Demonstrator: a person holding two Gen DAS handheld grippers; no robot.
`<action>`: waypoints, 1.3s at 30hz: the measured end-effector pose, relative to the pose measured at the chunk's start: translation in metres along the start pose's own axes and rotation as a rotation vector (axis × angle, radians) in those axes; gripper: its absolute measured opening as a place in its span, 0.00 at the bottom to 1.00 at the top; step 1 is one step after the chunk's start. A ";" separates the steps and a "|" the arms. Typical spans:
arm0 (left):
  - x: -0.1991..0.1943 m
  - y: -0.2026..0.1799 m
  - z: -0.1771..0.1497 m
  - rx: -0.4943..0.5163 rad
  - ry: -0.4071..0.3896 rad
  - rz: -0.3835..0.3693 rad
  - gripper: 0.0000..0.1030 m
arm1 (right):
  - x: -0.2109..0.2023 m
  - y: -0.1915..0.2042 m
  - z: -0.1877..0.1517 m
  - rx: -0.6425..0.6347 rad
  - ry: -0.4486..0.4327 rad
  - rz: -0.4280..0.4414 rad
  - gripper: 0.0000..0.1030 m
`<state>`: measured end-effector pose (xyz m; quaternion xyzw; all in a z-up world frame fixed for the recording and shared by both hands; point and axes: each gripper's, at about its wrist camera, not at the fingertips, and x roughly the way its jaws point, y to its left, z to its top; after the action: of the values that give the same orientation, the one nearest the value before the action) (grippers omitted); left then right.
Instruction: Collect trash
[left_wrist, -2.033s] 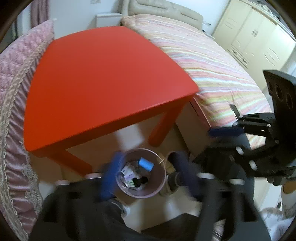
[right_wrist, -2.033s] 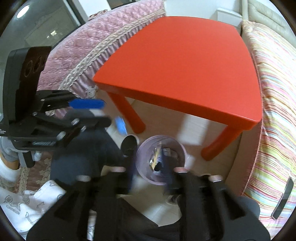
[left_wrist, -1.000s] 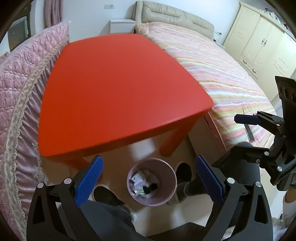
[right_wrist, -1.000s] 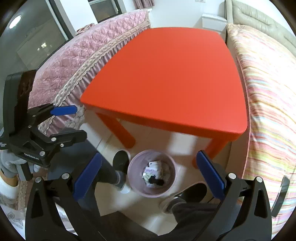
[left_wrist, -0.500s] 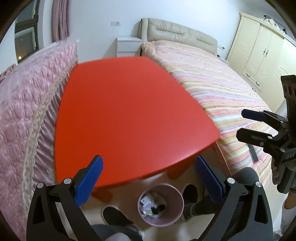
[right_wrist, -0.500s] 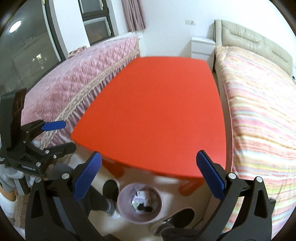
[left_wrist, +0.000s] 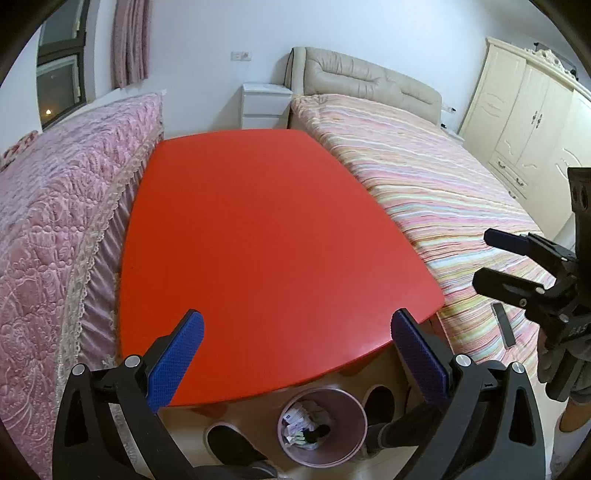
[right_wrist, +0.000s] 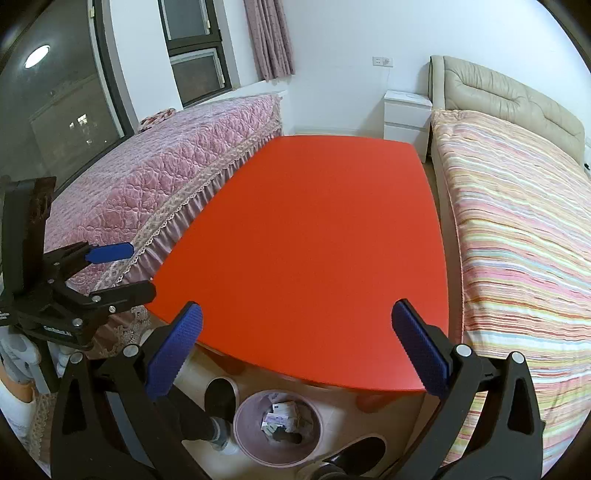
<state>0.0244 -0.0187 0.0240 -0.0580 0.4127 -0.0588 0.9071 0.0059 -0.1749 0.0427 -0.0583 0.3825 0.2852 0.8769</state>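
Both grippers, left (left_wrist: 293, 354) and right (right_wrist: 295, 349), hang spread wide and empty over a bare red table (left_wrist: 266, 236), while the pink bin (right_wrist: 277, 428) on the floor at its near edge holds crumpled wrappers (right_wrist: 280, 414). With nothing left on top, the sound move looks like a last scan before stopping. Print on the wrappers is too small to read.

No legible txt; white lettering on left gripper (right_wrist: 107, 273) body is too blurry to read.
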 end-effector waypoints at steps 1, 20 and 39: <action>0.000 0.000 0.000 0.003 0.000 0.004 0.94 | 0.000 -0.001 0.000 0.002 -0.002 0.001 0.97; -0.004 0.004 0.000 -0.001 -0.033 0.003 0.94 | 0.003 -0.005 0.004 -0.001 0.002 -0.017 0.97; -0.003 0.002 -0.002 -0.007 -0.028 -0.007 0.94 | 0.002 -0.006 0.003 -0.002 0.002 -0.021 0.97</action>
<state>0.0207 -0.0158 0.0247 -0.0634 0.3998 -0.0598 0.9124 0.0118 -0.1781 0.0424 -0.0634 0.3827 0.2763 0.8793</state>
